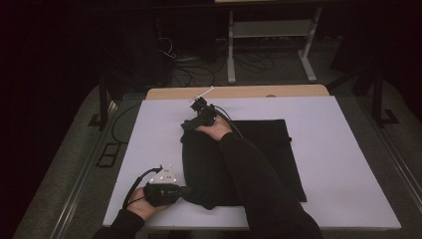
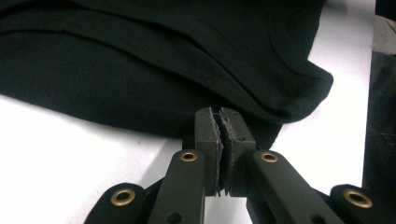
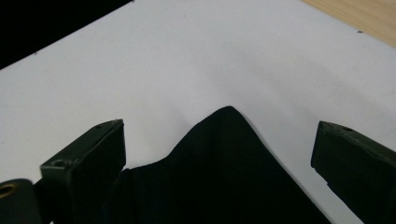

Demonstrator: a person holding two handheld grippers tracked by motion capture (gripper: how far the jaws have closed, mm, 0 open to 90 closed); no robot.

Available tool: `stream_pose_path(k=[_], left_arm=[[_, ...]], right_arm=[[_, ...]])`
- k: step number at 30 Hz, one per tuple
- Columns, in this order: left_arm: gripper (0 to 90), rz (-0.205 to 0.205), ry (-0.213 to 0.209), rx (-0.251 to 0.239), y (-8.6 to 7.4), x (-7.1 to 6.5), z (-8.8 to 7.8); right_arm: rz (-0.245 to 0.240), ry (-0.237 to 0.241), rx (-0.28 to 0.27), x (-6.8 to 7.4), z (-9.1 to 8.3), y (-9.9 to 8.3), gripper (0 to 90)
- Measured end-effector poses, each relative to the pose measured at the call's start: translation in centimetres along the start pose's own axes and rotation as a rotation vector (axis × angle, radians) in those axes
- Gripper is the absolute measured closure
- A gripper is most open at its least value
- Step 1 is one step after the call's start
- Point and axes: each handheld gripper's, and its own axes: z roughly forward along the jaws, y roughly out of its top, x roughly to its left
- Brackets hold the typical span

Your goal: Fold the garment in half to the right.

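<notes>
My left tongs (image 2: 219, 135) pinch the black garment's (image 1: 259, 154) near edge on the white table (image 1: 348, 164); my right tongs (image 3: 217, 154) gape over its far corner (unclamped). Next, I judge: close and lift.

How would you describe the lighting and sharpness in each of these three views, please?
High view: dim, the room behind nearly black, the white table cover the one bright area, the black cloth without detail. Left gripper view: left gripper sharp, cloth folds visible, cover washed out at right. Right gripper view: cloth corner a flat silhouette, right gripper slightly soft.
</notes>
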Motion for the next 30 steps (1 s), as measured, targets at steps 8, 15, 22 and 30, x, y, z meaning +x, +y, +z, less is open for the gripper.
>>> stream_pose_path(k=[8, 15, 22, 30], left_arm=[[85.2, 0.002, 0.008, -0.035, 0.3, 0.0, -0.3], [85.1, -0.003, 0.014, -0.077, 0.8, -0.1, -0.5], [85.1, 0.002, 0.026, -0.088, 0.9, -0.2, -0.6], [85.0, 0.000, 0.033, -0.092, 1.0, -0.2, -0.5]], right_arm=[[-0.003, -0.004, 0.022, 0.1, 1.5, -0.2, 8.4], [-0.021, -0.024, 0.059, 0.2, 2.2, -0.6, 18.4], [-0.038, -0.078, 0.060, 0.1, 2.0, -0.6, 43.6], [-0.007, -0.061, 0.083, -0.1, 1.4, -0.6, 77.0]])
